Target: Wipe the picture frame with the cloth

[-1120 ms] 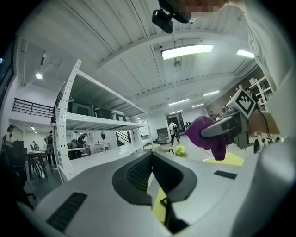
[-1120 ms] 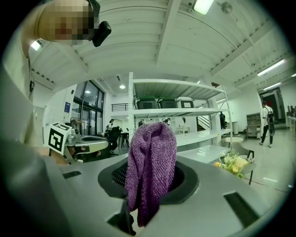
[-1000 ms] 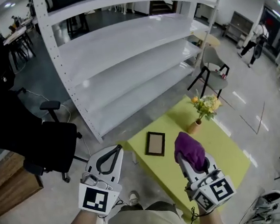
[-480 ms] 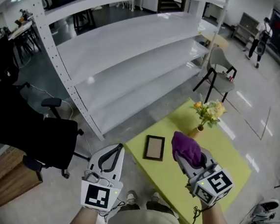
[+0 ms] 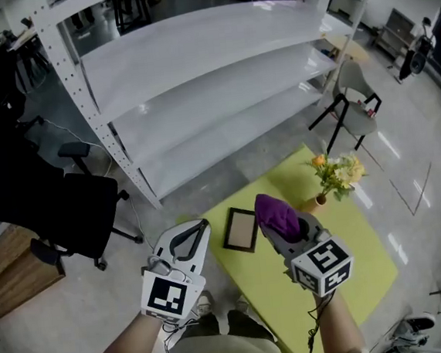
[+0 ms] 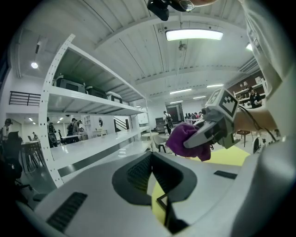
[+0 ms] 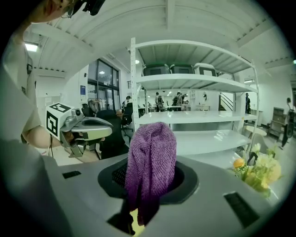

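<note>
A small dark picture frame (image 5: pixel 241 229) lies flat near the left end of the yellow-green table (image 5: pixel 344 253). My right gripper (image 5: pixel 281 222) is shut on a purple cloth (image 5: pixel 276 213) and hovers just right of the frame, above the table. The cloth (image 7: pixel 151 152) stands up bunched between the jaws and hides the right gripper (image 7: pixel 147 185) tips. My left gripper (image 5: pixel 195 232) is shut with nothing in it, held off the table's left edge beside the frame. In the left gripper view, my left gripper (image 6: pixel 152 159) faces the cloth (image 6: pixel 185 141).
A vase of yellow flowers (image 5: pixel 335 175) stands at the table's far side. A tall white shelving unit (image 5: pixel 196 81) rises behind the table. A black office chair (image 5: pixel 48 200) is at the left, and a grey chair (image 5: pixel 356 112) at the right. People stand far off.
My right gripper has carried the cloth left, closer to the frame. The left gripper has drifted right toward the table edge. The head view has shifted slightly.
</note>
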